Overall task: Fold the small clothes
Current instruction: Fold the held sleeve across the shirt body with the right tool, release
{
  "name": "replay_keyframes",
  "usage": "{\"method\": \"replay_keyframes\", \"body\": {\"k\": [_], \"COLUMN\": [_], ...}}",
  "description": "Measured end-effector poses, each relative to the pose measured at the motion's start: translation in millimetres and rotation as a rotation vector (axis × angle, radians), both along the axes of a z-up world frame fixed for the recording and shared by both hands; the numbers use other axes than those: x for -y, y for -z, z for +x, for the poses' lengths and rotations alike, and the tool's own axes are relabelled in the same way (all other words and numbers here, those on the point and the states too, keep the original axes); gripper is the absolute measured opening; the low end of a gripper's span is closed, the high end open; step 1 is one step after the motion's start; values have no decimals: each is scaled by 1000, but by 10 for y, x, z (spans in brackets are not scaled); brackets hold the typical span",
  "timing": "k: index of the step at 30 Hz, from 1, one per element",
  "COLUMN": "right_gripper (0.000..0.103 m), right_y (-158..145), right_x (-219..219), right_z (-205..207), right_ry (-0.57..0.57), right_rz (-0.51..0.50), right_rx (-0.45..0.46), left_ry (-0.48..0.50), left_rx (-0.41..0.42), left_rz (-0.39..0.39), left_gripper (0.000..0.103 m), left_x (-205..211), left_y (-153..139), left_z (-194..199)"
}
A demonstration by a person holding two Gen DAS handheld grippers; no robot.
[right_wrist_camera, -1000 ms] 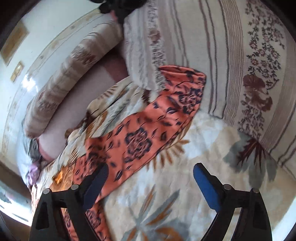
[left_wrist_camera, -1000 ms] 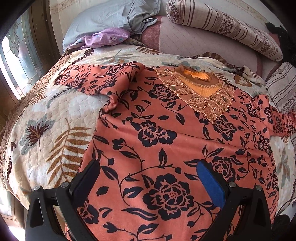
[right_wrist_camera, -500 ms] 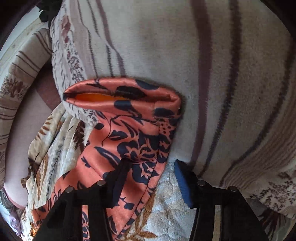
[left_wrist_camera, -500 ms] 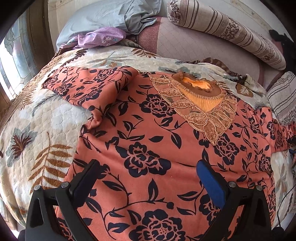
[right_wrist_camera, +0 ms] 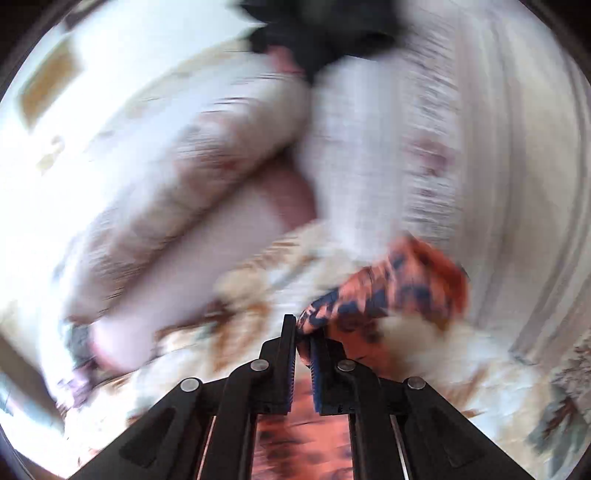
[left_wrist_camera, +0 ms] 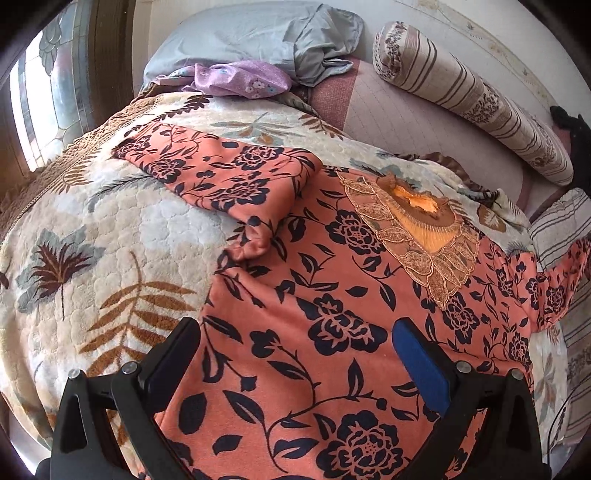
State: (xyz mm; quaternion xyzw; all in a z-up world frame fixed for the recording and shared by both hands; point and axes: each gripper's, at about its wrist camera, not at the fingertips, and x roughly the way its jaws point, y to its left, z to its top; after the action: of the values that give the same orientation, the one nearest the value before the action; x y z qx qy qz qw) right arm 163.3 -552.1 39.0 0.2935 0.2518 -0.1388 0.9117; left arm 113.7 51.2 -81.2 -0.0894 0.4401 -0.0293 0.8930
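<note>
One orange floral garment [left_wrist_camera: 317,302] lies spread face up on the bed's quilt [left_wrist_camera: 92,229], one sleeve [left_wrist_camera: 221,173] flat at left. The left tool [left_wrist_camera: 295,354] hovers over its body, jaws wide, holding nothing. The right tool [right_wrist_camera: 303,354] has just closed and pinches the other sleeve [right_wrist_camera: 388,291]. Two striped bolsters [left_wrist_camera: 476,99] and one grey pillow [left_wrist_camera: 240,33] lie beyond

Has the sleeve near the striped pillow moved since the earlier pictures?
Yes. The sleeve, earlier flat against the striped pillow, is now lifted off it, clamped in the right hand-held gripper, whose jaws have just closed.
</note>
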Motion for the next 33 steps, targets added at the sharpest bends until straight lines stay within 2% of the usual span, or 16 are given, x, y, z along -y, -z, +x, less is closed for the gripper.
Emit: {"method": "replay_keyframes", "body": {"k": [4,6,8,10,11,12,13,14,15,16,19,20,22,24,27,33], "right_gripper": [7,10,11,39,82,90,90,90,90,90,90,90,90,90,90,90], "right_y": [-267,-153,183,664,933,1200,1417,1549,1590,1573,1290,1168,975,892,757,657], "right_x": [-1288,-1851,-2355,-2766,-2940,-3013,-3009,-2930,-2829,-2723,-2517,-2451,-2347,-2240,-2056,-2005], "right_z": [210,306,328,507,536,494,477,396,309,246,129,67,141,183,57,-62], "right_ry": [-250,-366,-464,-553,-572,-577,-572,-553,-531,-506,-453,-418,-328,-264,-230,-237], "right_rz": [45,76,159,163,164,170,195,245,276,248,94,13,-201,-324,-333,-370], "right_rx": [110,104,82,-55,-118,-174,-239,-263,-246,-233,-168,-168,-225,-275,-265,-249], "left_ry": [-30,-46,-51,-55,-55,-61,-64,-64,-59,-61,-55,-47,-31,-9,15,49], "left_rx": [21,10,-11,-56,-101,-146,-182,-193,-170,-142,-106,-103,-97,-83,-44,-13], "left_rz": [-4,-19,-65,-109,-121,-130,-138,-146,-153,-151,-168,-172,-160,-148,-116,-83], "left_gripper": [103,103,103,103,103,103,103,103,103,103,103,103,103,103,103,103], "left_x": [-239,-374,-510,-609,-642,-667,-692,-713,-730,-735,-692,-664,-584,-496,-385,-183], "left_y": [-57,-33,36,181,276,369,444,476,458,428,368,351,309,239,95,-59], "left_z": [-115,-146,-159,-137,-110,-86,-72,-84,-114,-144,-165,-159,-158,-184,-247,-252]}}
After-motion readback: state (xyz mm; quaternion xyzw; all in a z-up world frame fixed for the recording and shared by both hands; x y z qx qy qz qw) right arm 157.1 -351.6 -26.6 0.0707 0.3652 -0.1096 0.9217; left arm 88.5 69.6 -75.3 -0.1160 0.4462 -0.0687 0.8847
